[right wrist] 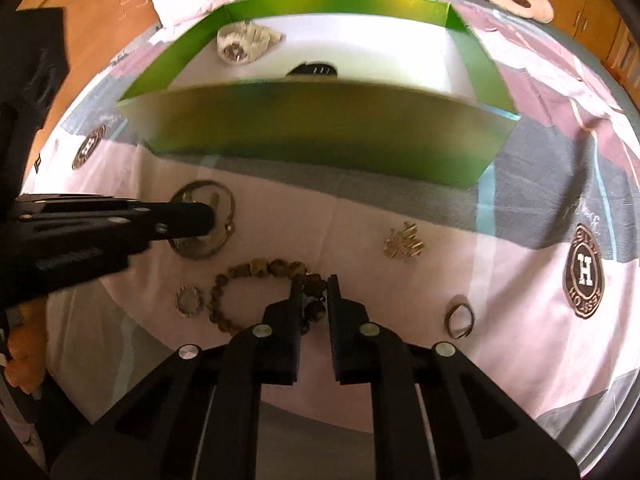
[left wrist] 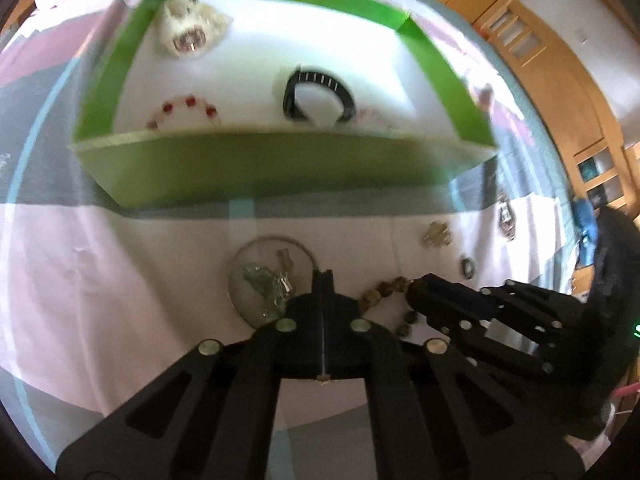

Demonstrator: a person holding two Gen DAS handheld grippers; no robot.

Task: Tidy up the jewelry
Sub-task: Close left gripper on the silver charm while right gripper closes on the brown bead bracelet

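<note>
1. Bead bracelet (right wrist: 256, 280) lies on the bedsheet (right wrist: 500, 264), in front of the green box (right wrist: 320, 136). The right gripper (right wrist: 314, 284) straddles its right end, jaws narrowed onto a bead, apparently pinching it.
2. Left gripper (left wrist: 322, 276) is fully shut, tips at the near edge of the clear round case (left wrist: 264, 276). Whether it has caught the rim or anything inside, can't tell.
3. Loose pieces on the sheet: gold charm (right wrist: 404, 242), small ring (right wrist: 188, 300), dark band (right wrist: 460, 320).
4. Already in the box: white watch (left wrist: 188, 36), black bracelet (left wrist: 318, 96), red-bead bracelet (left wrist: 182, 110).
5. Step in hand, my read: lift the beads and carry them over the box's near wall.
6. To do it well: check the pinch is on the beads, not only the cord; lift straight up so the loop hangs free; clear the wall; set down on bare white floor, apart from the black bracelet.
7. Risk: beads slip out or the loop snags the left gripper nearby.
</note>
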